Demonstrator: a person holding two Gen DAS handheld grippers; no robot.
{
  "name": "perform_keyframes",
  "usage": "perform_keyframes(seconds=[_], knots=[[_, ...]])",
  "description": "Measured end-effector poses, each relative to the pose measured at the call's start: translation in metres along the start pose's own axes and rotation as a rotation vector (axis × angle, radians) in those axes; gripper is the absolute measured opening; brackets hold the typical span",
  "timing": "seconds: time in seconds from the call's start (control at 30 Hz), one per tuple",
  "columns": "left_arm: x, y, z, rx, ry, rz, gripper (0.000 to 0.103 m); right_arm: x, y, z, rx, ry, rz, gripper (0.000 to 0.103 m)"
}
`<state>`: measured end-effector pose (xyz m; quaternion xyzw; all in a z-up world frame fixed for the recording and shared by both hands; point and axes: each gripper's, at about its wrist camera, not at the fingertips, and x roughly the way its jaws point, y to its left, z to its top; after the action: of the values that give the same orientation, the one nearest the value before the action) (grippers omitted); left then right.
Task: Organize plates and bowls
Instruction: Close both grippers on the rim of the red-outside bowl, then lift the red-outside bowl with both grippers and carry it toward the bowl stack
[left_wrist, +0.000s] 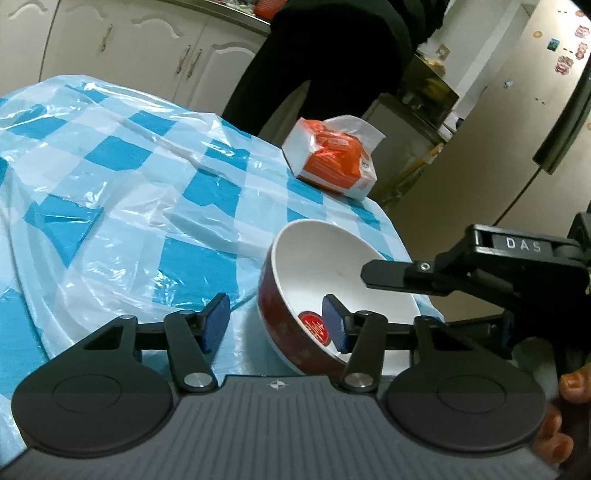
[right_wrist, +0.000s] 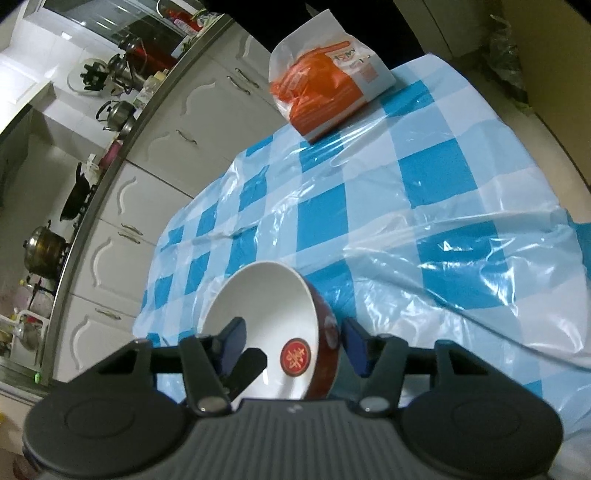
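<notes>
Red bowl tilts at the counter's 5 o'clock edge, rim straddled by the spread, not yet clamped right gripper for lifting; left gripper waits released alongside.

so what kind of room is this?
Most likely a home kitchen. Pots and kettles crowd a counter over white cabinets, a fridge with magnets stands nearby, and a red bowl sits on a table under a blue checked plastic cloth.
</notes>
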<state>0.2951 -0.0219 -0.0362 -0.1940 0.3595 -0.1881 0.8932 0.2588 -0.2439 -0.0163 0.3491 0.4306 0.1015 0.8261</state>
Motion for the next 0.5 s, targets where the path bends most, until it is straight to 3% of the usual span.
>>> perform_keyframes(seconds=[0.1,0.5], knots=[[0.003,-0.001,-0.001,-0.008,0.034,-0.057,0.050,-0.001,0.000,-0.001,0.004,-0.002,-0.002,0.057],[-0.002,-0.003,-0.005,0.015,0.017,-0.045,0.049,-0.005,0.006,-0.012,0.000,-0.041,-0.021,0.057]])
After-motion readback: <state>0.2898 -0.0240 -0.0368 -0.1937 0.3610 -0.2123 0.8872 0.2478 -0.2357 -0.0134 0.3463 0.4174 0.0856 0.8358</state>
